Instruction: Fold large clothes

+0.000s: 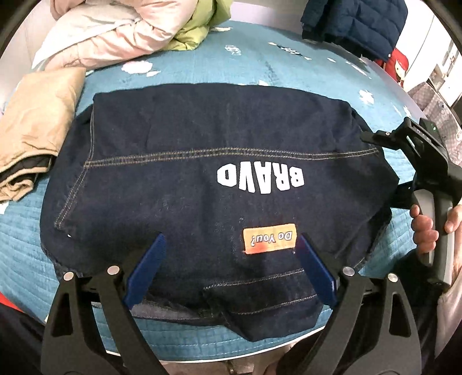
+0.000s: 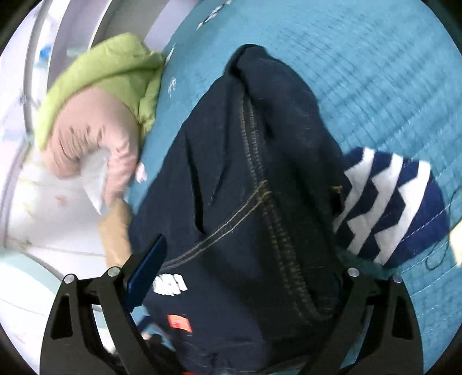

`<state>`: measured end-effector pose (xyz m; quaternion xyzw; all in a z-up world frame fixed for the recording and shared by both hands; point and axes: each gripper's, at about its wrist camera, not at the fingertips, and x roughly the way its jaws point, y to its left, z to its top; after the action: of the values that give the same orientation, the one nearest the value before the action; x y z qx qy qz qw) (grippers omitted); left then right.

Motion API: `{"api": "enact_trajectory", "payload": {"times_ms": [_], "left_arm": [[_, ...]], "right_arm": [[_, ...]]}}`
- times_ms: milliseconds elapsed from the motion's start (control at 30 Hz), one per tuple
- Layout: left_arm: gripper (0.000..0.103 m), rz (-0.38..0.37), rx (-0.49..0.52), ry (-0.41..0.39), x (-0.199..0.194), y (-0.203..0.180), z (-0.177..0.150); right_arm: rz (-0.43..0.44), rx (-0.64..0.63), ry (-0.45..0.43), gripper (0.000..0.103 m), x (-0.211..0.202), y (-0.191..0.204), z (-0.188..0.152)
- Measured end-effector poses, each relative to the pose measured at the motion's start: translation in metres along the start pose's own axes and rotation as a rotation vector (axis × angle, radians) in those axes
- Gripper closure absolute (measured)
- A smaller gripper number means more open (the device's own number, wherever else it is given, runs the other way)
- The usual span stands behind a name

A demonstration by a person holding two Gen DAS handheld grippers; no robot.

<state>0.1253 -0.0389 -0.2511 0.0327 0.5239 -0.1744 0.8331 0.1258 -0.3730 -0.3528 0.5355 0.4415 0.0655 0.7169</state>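
Note:
A dark navy denim jacket [image 1: 202,173] lies back-up and folded on the blue quilted bed, with white "BRAVO" lettering and an orange "Do You?" patch [image 1: 270,238]. My left gripper [image 1: 231,271] is open, its blue fingers [image 1: 145,269] spread over the jacket's near edge. My right gripper body [image 1: 427,161] shows at the jacket's right side, held by a hand. In the right wrist view the right gripper [image 2: 239,277] is open, its jaws straddling the jacket's side [image 2: 254,202]; the right finger is hidden by denim.
A beige folded garment [image 1: 34,135] lies at the left, a pink and green puffer pile [image 1: 115,28] at the back left, a navy puffer jacket [image 1: 355,23] at the back right. A blue-and-white striped garment [image 2: 387,202] lies right of the jacket. The bed edge [image 1: 173,350] is near me.

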Motion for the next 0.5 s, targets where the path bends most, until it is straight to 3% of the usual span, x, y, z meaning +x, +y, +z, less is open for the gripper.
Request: {"api": "enact_trajectory", "payload": {"times_ms": [100,167,300,367,500], "left_arm": [[0.012,0.010,0.013,0.000,0.001,-0.004,0.001],[0.012,0.014,0.018,0.002,0.003,-0.006,0.002],[0.012,0.051,0.022,0.019,0.010,-0.008,0.007],[0.012,0.107,0.022,0.040,0.015,-0.008,0.013],[0.012,0.146,0.012,0.052,0.021,-0.005,0.037]], "right_arm": [[-0.114,-0.060,-0.034,0.027,0.003,0.007,-0.005],[-0.290,-0.182,-0.054,0.052,0.007,0.023,-0.012],[-0.280,-0.160,-0.083,0.065,0.003,0.020,-0.015],[-0.258,-0.153,-0.101,0.071,-0.001,0.019,-0.013],[-0.378,-0.371,-0.183,0.076,-0.003,0.053,-0.031]]}}
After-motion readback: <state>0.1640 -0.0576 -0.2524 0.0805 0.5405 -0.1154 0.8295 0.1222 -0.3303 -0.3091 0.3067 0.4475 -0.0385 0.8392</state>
